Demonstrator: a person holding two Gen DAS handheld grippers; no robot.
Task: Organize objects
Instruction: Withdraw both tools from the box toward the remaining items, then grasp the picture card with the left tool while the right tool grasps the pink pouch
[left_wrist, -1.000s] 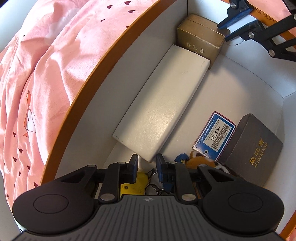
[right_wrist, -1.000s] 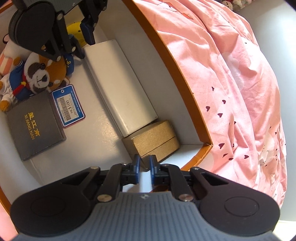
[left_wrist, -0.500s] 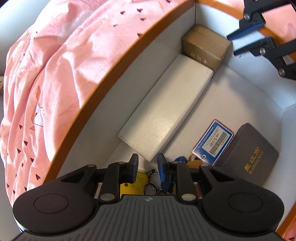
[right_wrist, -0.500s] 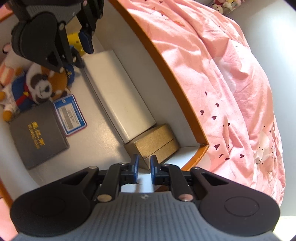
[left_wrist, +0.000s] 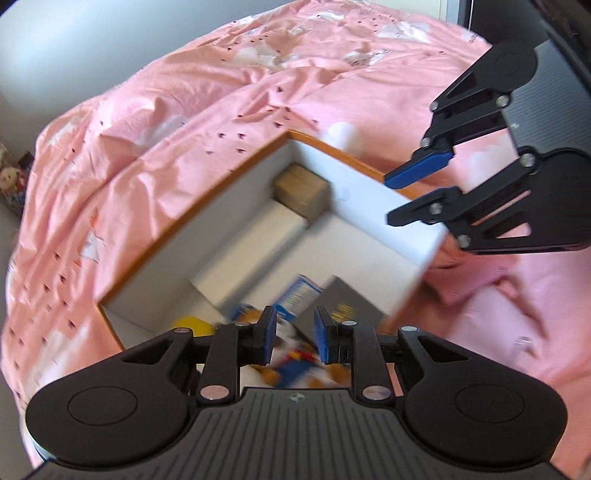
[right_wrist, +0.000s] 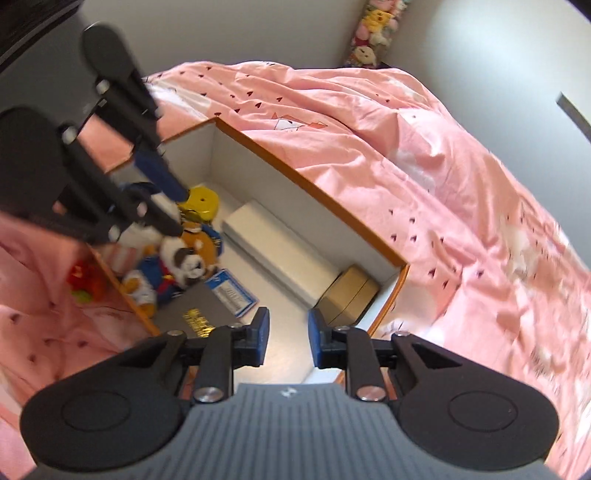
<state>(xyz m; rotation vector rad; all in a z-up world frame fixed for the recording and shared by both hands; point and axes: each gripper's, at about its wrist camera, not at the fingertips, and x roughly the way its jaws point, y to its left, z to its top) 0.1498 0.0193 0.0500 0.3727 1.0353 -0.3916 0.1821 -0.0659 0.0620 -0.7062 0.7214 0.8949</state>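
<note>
Blue rubber pads are facing each other across an empty gap on both tools: the left gripper (left_wrist: 294, 334) is standing partly open with nothing between its fingers, and the right gripper (right_wrist: 287, 338) is showing the same spread, also gripping nothing. Both are hanging above the orange-edged box (right_wrist: 310, 184), clear of its contents.

Under the left fingers, a plush panda in a blue outfit (right_wrist: 184, 264) is lying at one end of the box, beside a yellow keyring toy (right_wrist: 199, 203). Next to the plush, a blue price tag (right_wrist: 231, 293) is resting against a dark grey case with gold lettering (right_wrist: 207, 314). A long white box (right_wrist: 280, 254) is running along the far wall, ending at a tan cardboard box (right_wrist: 347, 295) in the corner. The whole box is sitting on a pink bedspread with small hearts (right_wrist: 443, 184); a red and green soft toy (right_wrist: 83, 282) is lying outside the wall on the bedding.

Judging from this, the packing step seems finished or nearly so, with items lined up inside. The next move probably calls for fetching the loose toy on the bedding, which would need the nearer tool lowering outside the wall and closing on soft fabric.
</note>
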